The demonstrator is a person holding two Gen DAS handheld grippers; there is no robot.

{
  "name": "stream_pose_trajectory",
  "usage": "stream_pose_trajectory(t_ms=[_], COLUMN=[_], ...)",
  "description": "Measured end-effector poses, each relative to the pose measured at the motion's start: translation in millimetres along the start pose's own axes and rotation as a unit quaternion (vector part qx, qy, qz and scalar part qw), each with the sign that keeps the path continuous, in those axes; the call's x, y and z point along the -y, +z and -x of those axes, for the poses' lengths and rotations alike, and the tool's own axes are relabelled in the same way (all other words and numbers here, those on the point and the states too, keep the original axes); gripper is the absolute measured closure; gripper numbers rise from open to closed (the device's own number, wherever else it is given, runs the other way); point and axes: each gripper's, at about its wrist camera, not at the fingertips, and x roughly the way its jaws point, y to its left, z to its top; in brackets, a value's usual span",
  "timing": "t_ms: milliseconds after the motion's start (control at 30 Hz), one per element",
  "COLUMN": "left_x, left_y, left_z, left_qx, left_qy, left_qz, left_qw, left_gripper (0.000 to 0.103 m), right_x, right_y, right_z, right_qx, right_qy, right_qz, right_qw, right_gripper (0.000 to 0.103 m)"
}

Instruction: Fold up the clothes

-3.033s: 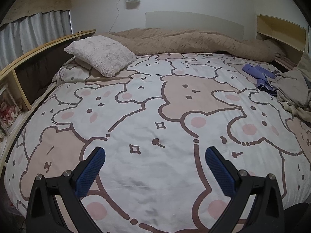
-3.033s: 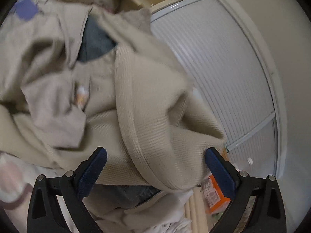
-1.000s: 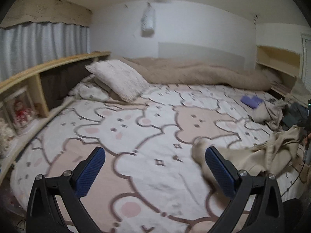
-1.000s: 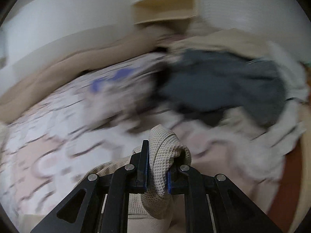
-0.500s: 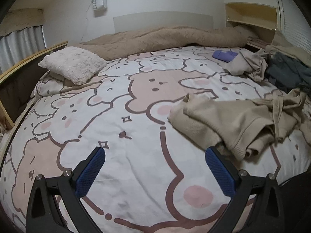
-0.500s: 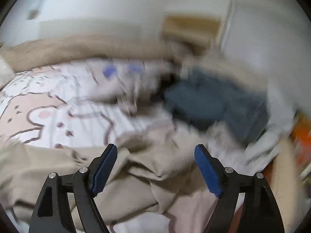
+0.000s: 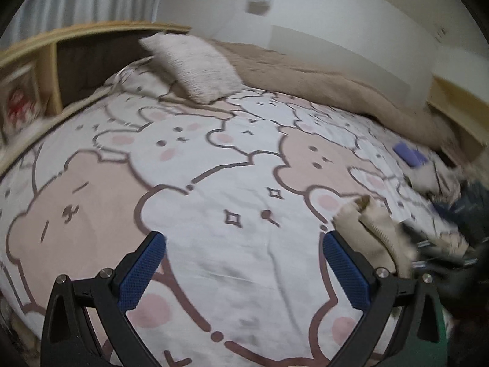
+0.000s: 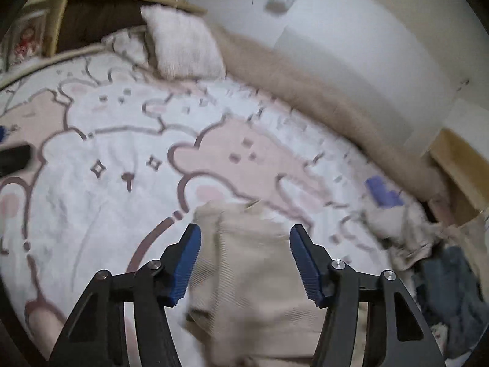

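**Beige garment down on the bed, both grippers free**

While both tools hover with jaws spread and empty, the right gripper hangs directly over the crumpled beige waffle-knit garment, which lies on the bear-print bedsheet toward its right side. The left gripper faces bare sheet, the garment's edge just beside its right finger. Judging by the rumpled heap, spreading comes first: each gripper should pinch a separate edge or corner, thin single layers, and draw outward until flat. Farther off lie the clothes pile, a purple item, the pillow and brown duvet. No writing is legible.
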Motion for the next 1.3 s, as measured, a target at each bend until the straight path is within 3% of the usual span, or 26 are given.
stream_pose_trajectory(t_ms=[67,167,233,333,433,633,700,900,1067,1167,1233,1300], left_x=[-6,-6,-2,7,19,59,70,104,130,139,142,146], left_y=[0,-2,-4,-8,-13,-27,-31,-36,-46,-48,-47,-45], left_z=[-4,-13,-16,-17,-15,-11,-12,-31,-56,-66,-70,-72], left_qx=[-0.011,-0.031,-0.041,-0.049,-0.068,-0.115,-0.134,-0.226,-0.302,-0.328,-0.331,-0.332], left_qy=[-0.009,-0.02,-0.031,-0.056,-0.111,-0.208,-0.234,-0.318,-0.344,-0.358,-0.362,-0.361], left_qz=[0.013,0.012,0.004,-0.012,-0.024,-0.066,-0.071,-0.047,-0.007,0.026,0.039,0.044], left_qw=[0.9998,0.9993,0.9986,0.9971,0.9911,0.9691,0.9603,0.9198,0.8891,0.8739,0.8707,0.8701], left_gripper=[0.0,0.0,0.0,0.0,0.0,0.0,0.0,0.0,0.0,0.001,0.003,0.019], right_x=[-6,-1,11,36,54,54,58,72,72,72,71,70], right_y=[-2,-10,-19,-28,-35,-59,-74,-111,-120,-121,-123,-124], right_z=[-26,-52,-67,-58,-29,14,18,25,33,35,34,33], right_qx=[-0.029,-0.067,-0.088,-0.078,-0.046,-0.024,-0.023,-0.024,-0.004,0.006,0.006,0.006], right_qy=[0.003,-0.004,0.001,0.029,0.074,0.165,0.202,0.279,0.301,0.305,0.307,0.306], right_qz=[-0.009,-0.029,-0.054,-0.117,-0.179,-0.22,-0.248,-0.317,-0.323,-0.318,-0.315,-0.312], right_qw=[1.0,0.997,0.995,0.99,0.98,0.961,0.947,0.906,0.897,0.898,0.898,0.899], right_gripper=[0.045,0.062,0.088,0.095,0.096,0.096,0.095,0.095,0.095,0.095,0.095,0.095])
